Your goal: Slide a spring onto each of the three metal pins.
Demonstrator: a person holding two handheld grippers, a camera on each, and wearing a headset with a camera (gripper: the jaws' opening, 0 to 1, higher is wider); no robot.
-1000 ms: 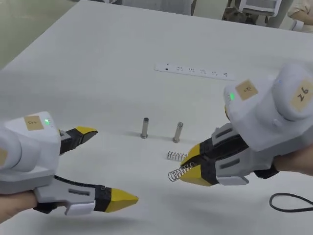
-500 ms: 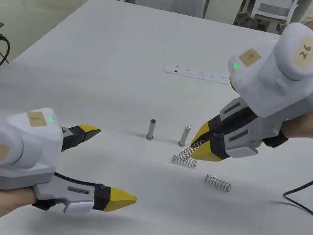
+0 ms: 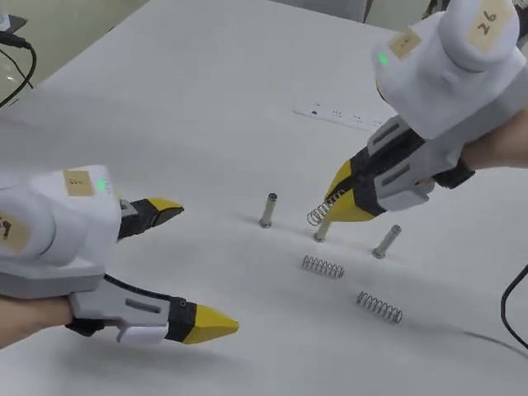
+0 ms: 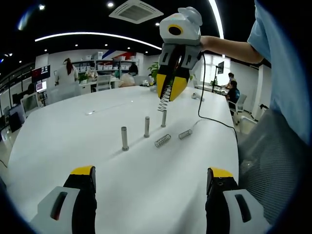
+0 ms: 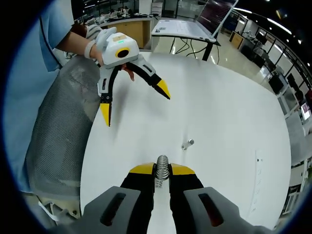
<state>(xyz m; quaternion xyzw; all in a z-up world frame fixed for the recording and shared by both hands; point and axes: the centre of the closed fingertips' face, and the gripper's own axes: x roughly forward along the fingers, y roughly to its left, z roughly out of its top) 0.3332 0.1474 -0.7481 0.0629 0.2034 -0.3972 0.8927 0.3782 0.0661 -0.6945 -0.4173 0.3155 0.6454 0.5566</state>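
Note:
Three short metal pins stand upright in a row on the white table: the left pin (image 3: 267, 210), the middle pin (image 3: 321, 232) and the right pin (image 3: 385, 241). My right gripper (image 3: 337, 202) is shut on a spring (image 3: 324, 209), which hangs just above the middle pin; in its own view the spring (image 5: 162, 168) sits between the fingers (image 5: 144, 171). Two more springs, the nearer-left spring (image 3: 322, 266) and the other spring (image 3: 379, 307), lie flat in front of the pins. My left gripper (image 3: 194, 266) is open and empty, left of the pins, and its own view shows all three pins (image 4: 146, 126).
A white power strip (image 3: 338, 115) lies behind the pins. A black cable (image 3: 513, 301) curls at the table's right edge, another cable (image 3: 16, 51) at the far left. Bare table (image 3: 190, 107) spreads behind and to the left.
The right gripper has lifted the spring off the table and carried it up and back over the middle pin. The left gripper has stayed open. The camera shifted.

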